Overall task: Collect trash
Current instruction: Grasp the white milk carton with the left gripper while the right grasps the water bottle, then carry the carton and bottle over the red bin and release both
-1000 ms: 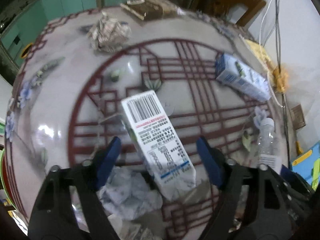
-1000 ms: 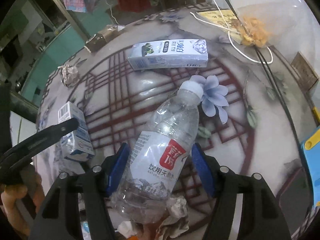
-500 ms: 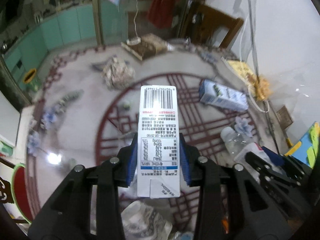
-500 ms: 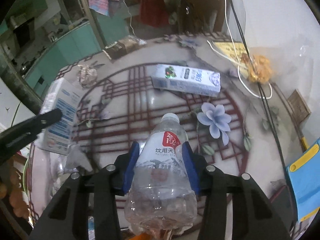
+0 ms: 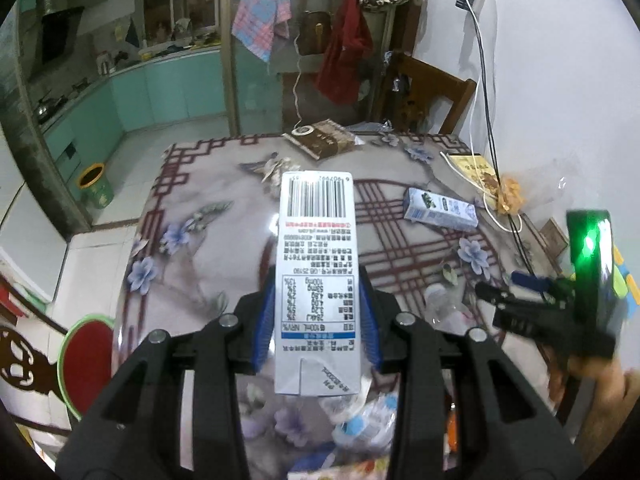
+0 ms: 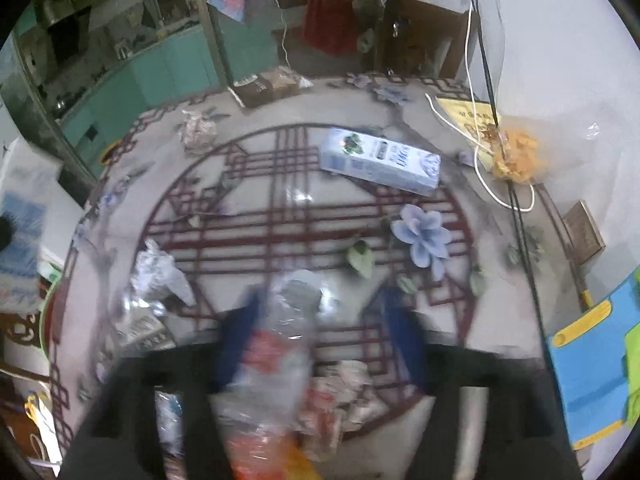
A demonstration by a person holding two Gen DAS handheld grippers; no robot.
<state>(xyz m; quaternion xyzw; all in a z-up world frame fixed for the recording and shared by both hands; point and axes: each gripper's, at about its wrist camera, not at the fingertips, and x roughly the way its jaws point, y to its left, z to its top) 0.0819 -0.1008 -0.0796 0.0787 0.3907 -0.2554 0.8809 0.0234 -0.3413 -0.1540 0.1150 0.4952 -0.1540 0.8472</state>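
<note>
We hold the left gripper [image 5: 318, 322] above the table [image 5: 208, 248], a glossy grey top printed with dark red lattice and pale blue flowers. Its blue pads are clenched on a white rectangular milk carton [image 5: 316, 280], barcode end pointing away from us, and the carton hangs clear of the tabletop.

In the right wrist view, the right gripper [image 6: 320, 344] is heavily blurred. Its jaws have just been opening, and the blue fingers [image 6: 402, 344] now stand well apart. A clear plastic water bottle with a red label [image 6: 280, 352] lies between them, close to the left-hand finger and apart from the right-hand one; we cannot tell whether it touches either pad, but it is not gripped.

A second carton, pale blue and white [image 6: 380, 162], lies on its side inside the red lattice circle, toward the table's far right side. A crumpled ball of brownish paper [image 6: 196, 132] sits near the far left corner. At the near edge, beneath both grippers, lies a heap of crumpled paper and wrappers [image 6: 344, 392]. A torn piece of clear and silvery wrapping [image 6: 156, 276] lies toward the left edge, on the lattice circle's rim.

A brown packet [image 5: 320, 144] rests at the far edge, and a white cable [image 6: 492, 192] loops along the right edge beside an orange mesh bundle [image 6: 516, 156].
</note>
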